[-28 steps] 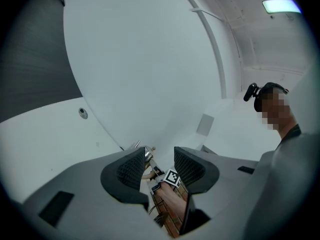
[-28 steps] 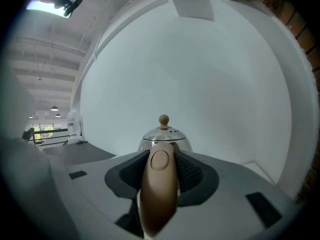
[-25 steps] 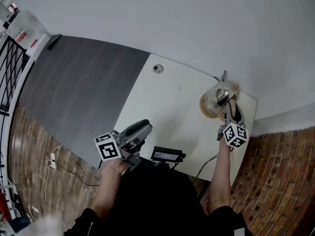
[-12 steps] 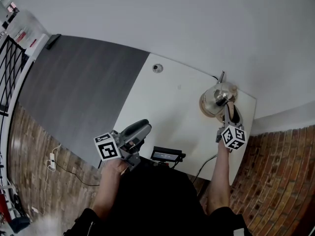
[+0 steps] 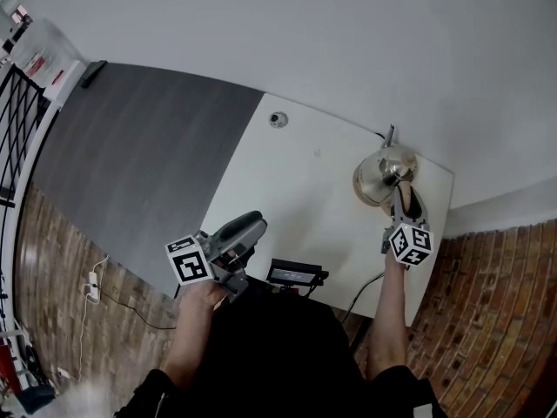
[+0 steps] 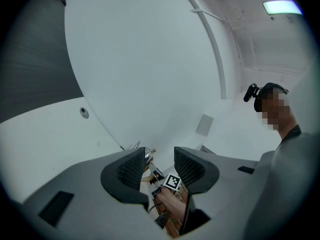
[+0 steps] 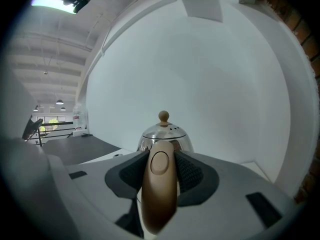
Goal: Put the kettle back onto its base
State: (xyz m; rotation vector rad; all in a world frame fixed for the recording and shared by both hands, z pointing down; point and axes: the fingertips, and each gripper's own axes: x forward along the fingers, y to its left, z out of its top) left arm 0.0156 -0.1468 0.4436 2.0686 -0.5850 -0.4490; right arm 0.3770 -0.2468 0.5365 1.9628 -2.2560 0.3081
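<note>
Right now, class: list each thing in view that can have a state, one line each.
Kettle: upright, gripped by its handle.
Right tongs: shut on the handle.
Left tongs: open, nothing between them.
Base: under the Kettle; whether the Kettle is seated on it cannot be told.

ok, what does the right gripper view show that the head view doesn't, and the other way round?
Right gripper view only: jaws shut on the tan handle, its oval button, the wooden lid knob.
Head view only: the left gripper at the near edge of the white table, the grommet, and what looks like the tan base showing beside the kettle.
Both: the steel kettle and the right gripper on it.
</note>
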